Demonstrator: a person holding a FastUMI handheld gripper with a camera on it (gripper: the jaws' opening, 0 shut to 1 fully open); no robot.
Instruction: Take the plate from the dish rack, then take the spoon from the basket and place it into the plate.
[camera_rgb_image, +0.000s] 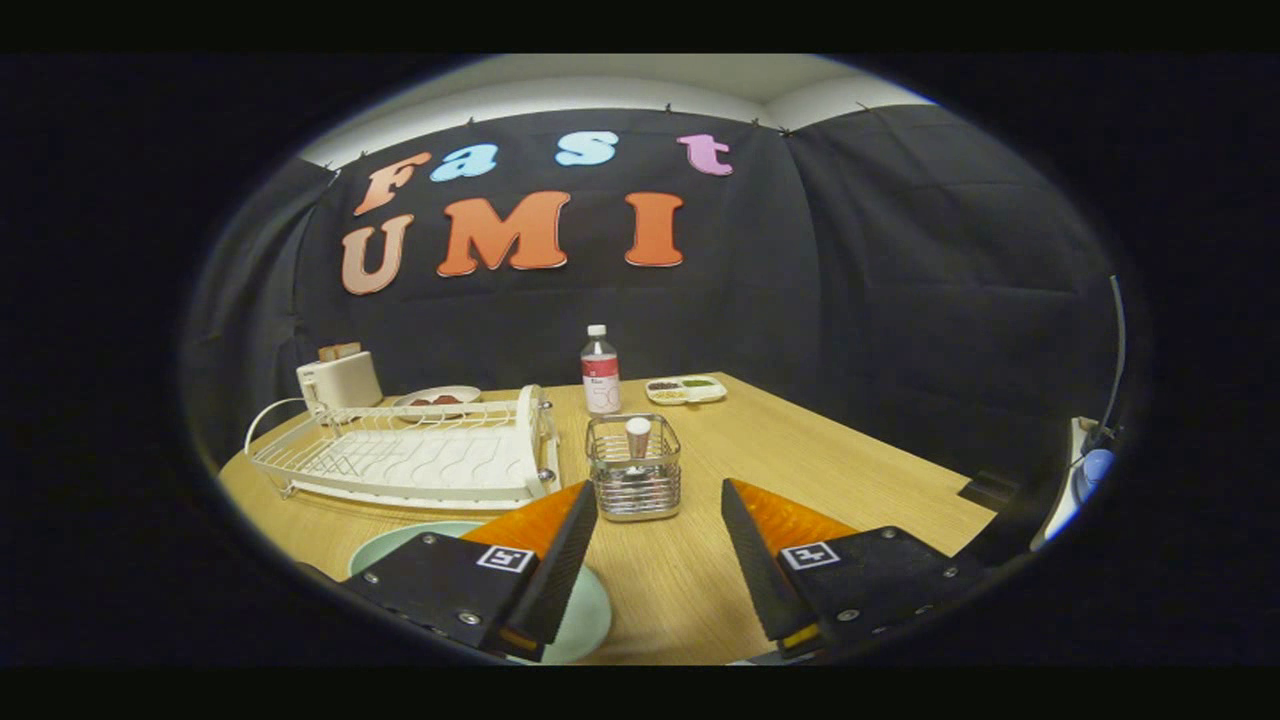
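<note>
A pale green plate (590, 610) lies flat on the wooden table, mostly under my left finger. The white wire dish rack (410, 455) stands beyond it, with nothing in its slots. A small wire basket (633, 468) sits just ahead of the fingers, slightly left of the gap between them. A spoon stands upright in it, its pale handle end (638, 436) poking up. My gripper (660, 500) is open, with bare table between its fingers.
A clear bottle with a red label (600, 372) stands behind the basket. A divided snack tray (686, 389) lies at the far table edge. A white toaster (338, 382) and a plate of food (437, 399) sit behind the rack. The table's right edge (900, 445) runs diagonally.
</note>
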